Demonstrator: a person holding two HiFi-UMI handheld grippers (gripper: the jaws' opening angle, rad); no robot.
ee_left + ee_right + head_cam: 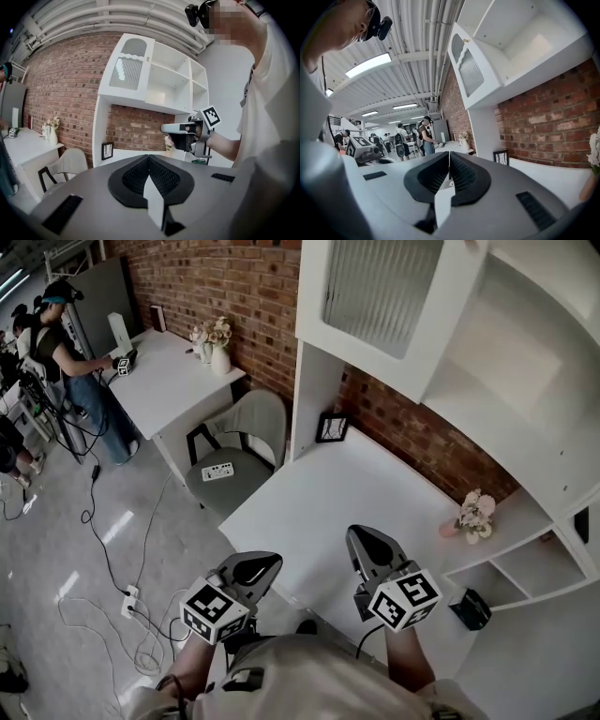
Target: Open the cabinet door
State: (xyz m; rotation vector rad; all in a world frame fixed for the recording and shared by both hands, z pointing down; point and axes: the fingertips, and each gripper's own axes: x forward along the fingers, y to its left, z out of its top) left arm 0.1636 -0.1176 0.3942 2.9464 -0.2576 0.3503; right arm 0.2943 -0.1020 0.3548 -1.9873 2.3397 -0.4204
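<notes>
Holding left gripper point(255, 568) and right gripper point(370, 545) side by side at lower centre, before the white desk point(337, 493); pressing each pair of jaws together on nothing. Showing ribbed-glass cabinet door point(375, 287) at upper centre, angling outward from white shelving point(506, 362).

The desk point(328, 493) is lying mostly bare ahead of my left gripper point(265, 565) and right gripper point(366, 540), and open air is running from them up to the door point(375, 287). A frame point(332, 427) is standing at the back left and flowers point(473, 517) far right. A dark box point(471, 607) is sitting near my right gripper. A chair point(239, 442) is filling the floor left of the desk.
</notes>
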